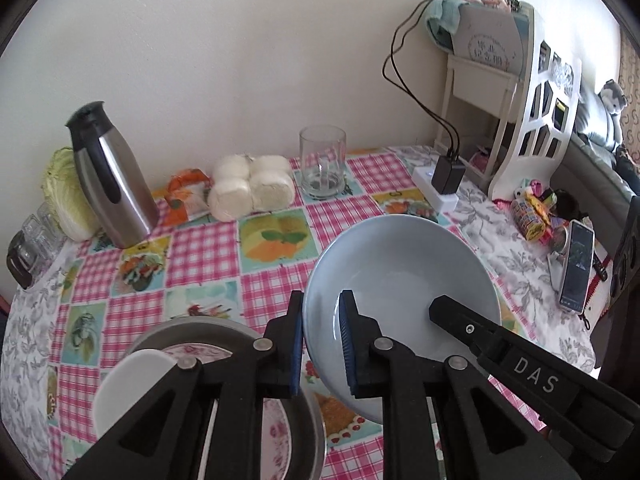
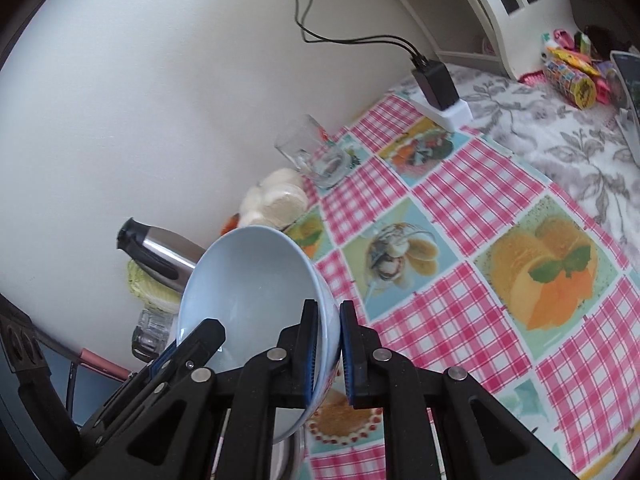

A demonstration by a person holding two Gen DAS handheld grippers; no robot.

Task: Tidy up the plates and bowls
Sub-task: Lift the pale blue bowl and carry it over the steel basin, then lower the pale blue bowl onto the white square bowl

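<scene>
Checked oilcloth covers your bench [image 1: 208, 248], with a steel jug [image 1: 112, 176] and a glass mug [image 1: 322, 166] by the wall. Both claws are clamped on one pale blue bowl [image 1: 400, 280], held tilted above the bench: left claw [image 1: 322, 344] on one rim, right claw [image 2: 329, 354] opposite. Glazed ceramic is stiff, slick and breakable, so keep each pad well down over the rim.

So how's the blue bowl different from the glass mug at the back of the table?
The blue bowl is opaque pale blue; the glass mug is clear. The bowl is wide and shallow, the mug tall and straight-sided. The bowl is tilted, gripped at opposite rims by the left tool and right tool; the mug stands upright on the tablecloth, untouched. Both look empty.
</scene>
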